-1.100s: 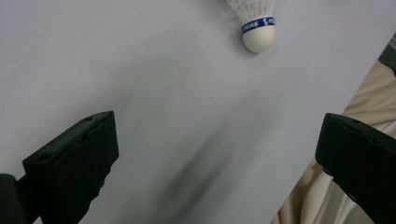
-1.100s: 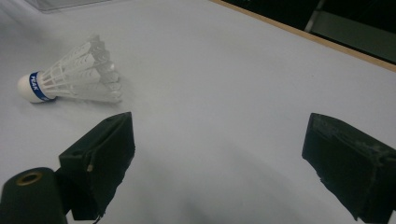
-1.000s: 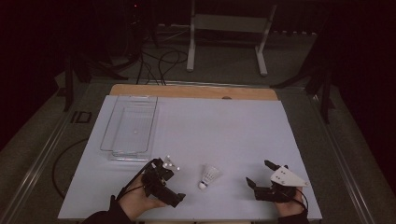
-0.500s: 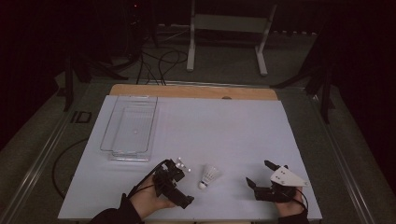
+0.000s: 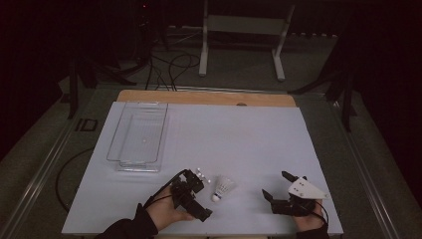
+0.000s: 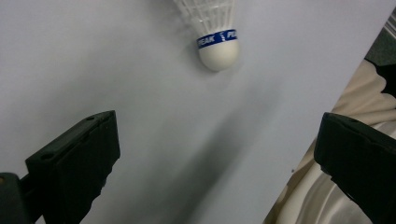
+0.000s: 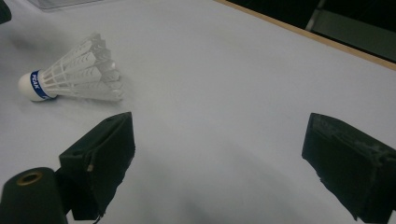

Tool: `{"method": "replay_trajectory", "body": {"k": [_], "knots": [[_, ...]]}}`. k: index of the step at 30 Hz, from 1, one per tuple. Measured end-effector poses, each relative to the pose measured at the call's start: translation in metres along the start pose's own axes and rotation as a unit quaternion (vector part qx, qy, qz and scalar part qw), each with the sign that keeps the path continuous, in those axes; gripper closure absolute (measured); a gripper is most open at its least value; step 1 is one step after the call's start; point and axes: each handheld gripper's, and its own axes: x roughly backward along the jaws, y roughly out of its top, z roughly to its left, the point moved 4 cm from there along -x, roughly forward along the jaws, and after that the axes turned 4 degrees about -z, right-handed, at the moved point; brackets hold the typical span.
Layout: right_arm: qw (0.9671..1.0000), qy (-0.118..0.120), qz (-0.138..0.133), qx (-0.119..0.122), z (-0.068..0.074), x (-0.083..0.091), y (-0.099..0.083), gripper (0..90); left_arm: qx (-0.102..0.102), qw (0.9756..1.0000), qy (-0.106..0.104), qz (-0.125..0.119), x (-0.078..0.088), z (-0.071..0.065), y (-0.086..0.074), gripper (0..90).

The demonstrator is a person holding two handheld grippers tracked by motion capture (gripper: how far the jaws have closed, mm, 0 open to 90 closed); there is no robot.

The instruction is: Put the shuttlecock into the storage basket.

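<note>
A white birdie (image 5: 223, 187) lies on its side on the white table (image 5: 239, 134), near the front edge. The left gripper (image 5: 199, 191) is just beside it with its jaws wide apart and nothing in them. The right gripper (image 5: 277, 191) sits farther off on the other side, jaws wide too, and a clear tray (image 5: 139, 135) lies farther back on the left.

A clear plastic tray (image 5: 121, 133) lies empty on the white table cover (image 5: 239, 134), ahead of the left gripper (image 5: 204, 195) and a little to its left, well apart from the right gripper (image 5: 274, 184). Beyond it runs the table's wooden edge (image 5: 199, 97). Farther off, a white stand (image 5: 244, 30) and dark cables (image 5: 169, 64) sit on the floor.
</note>
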Motion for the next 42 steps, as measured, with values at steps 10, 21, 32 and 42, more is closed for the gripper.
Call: {"method": "replay_trajectory", "body": {"k": [10,21,32,42], "knots": [[1.0,0.001,0.0,-0.001,0.0,0.0,0.0,9.3,-0.012,0.9999,-0.004,0.01,-0.012,-0.006,0.011,3.0],[1.0,0.0,0.001,0.001,0.0,0.0,0.0,9.3,-0.015,0.9999,-0.002,0.007,-0.021,-0.009,0.023,5.1],[1.0,0.004,0.0,0.001,0.001,0.001,0.0,9.3,-0.028,0.9992,-0.012,0.027,-0.035,-0.009,0.03,20.7],[1.0,0.003,0.001,0.001,0.001,0.001,0.001,9.3,-0.057,0.9972,0.036,0.033,-0.043,-0.009,0.036,31.7]]}}
